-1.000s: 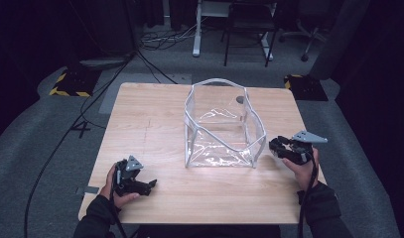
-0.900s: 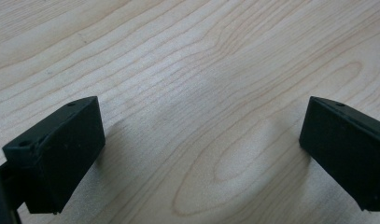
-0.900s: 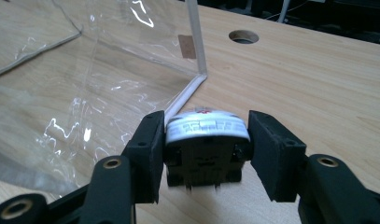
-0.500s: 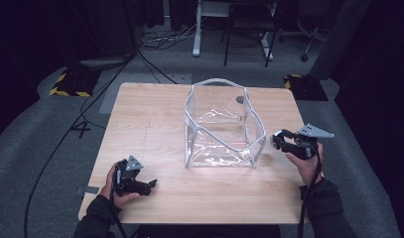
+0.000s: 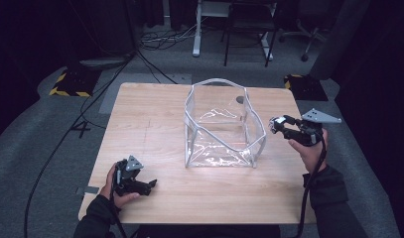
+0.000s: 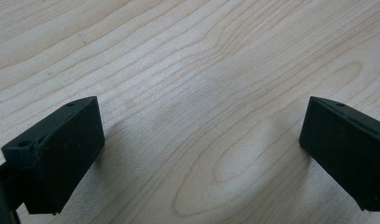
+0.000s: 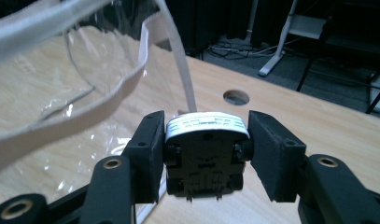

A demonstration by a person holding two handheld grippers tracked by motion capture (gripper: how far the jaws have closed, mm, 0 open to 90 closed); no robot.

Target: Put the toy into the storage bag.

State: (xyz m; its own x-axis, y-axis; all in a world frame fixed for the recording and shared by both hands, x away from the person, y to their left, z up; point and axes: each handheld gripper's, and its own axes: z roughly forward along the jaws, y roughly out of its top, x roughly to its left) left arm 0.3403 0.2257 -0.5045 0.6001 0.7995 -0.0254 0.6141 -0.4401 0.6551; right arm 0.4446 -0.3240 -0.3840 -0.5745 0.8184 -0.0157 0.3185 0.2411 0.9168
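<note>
- Beside the right edge of the clear plastic bag (image 5: 222,126), my right gripper (image 5: 278,125) hangs above the table (image 5: 155,124), jaws clamped on a small black-and-white device (image 7: 206,149).
- My left gripper (image 5: 149,186) rests at the near left corner, jaws wide apart, nothing between.

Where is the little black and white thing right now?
In the right gripper view, the small black-and-white object sits clamped in the right gripper. In the high view it hangs just right of the clear plastic bag, near the table's right edge.
</note>
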